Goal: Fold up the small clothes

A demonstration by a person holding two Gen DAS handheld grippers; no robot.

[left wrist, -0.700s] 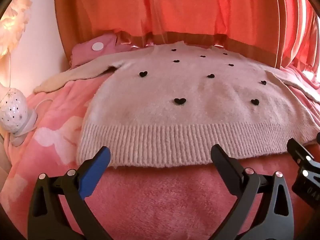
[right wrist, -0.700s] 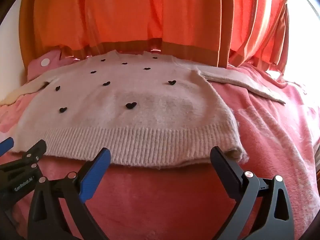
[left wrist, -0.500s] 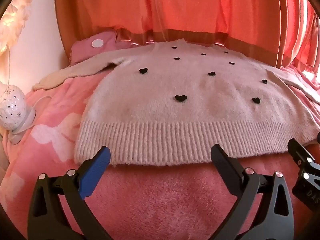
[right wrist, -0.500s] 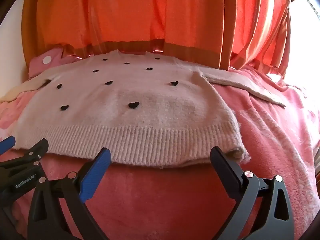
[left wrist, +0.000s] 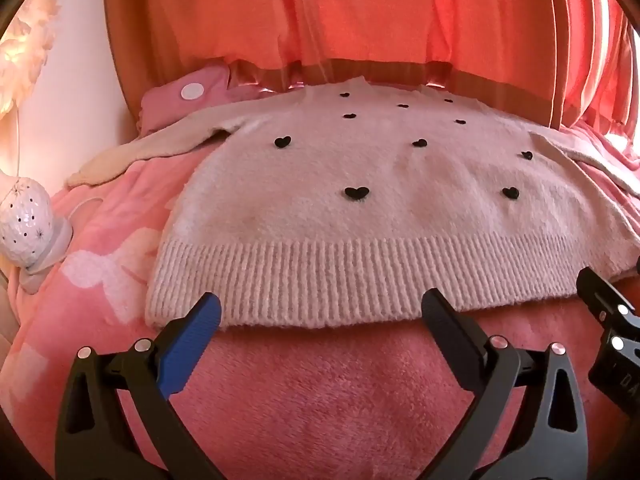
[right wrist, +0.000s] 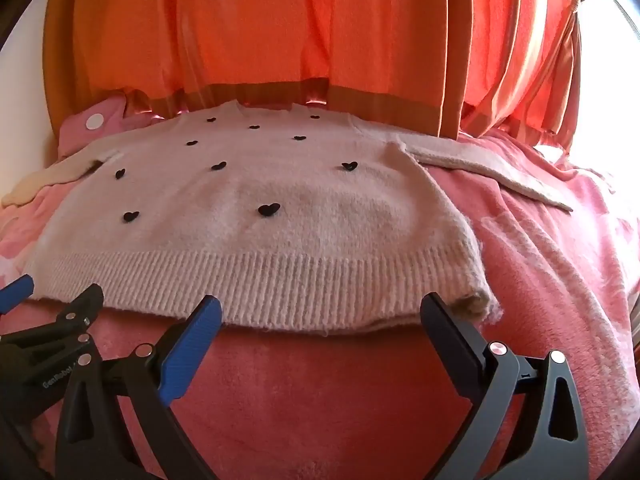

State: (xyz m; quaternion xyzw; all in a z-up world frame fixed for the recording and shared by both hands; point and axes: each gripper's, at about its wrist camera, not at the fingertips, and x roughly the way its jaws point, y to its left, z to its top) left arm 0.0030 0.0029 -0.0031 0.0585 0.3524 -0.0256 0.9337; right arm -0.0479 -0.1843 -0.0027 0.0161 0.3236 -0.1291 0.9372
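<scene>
A small pale pink knit sweater (left wrist: 360, 208) with several black hearts lies flat, front up, on a pink blanket, sleeves spread to both sides. It also shows in the right wrist view (right wrist: 260, 232). My left gripper (left wrist: 320, 312) is open and empty, its fingertips just at the ribbed hem near the left corner. My right gripper (right wrist: 320, 314) is open and empty at the hem near the right corner (right wrist: 476, 304). Each gripper shows at the edge of the other's view.
The pink blanket (left wrist: 328, 392) covers the bed. Orange curtains (right wrist: 280, 32) hang behind. A pink pillow (left wrist: 188, 96) lies at the back left. A white dotted lamp (left wrist: 26, 216) stands at the left edge.
Both grippers have moved slightly forward toward the sweater's hem. Both stay open. The sweater has not moved.
</scene>
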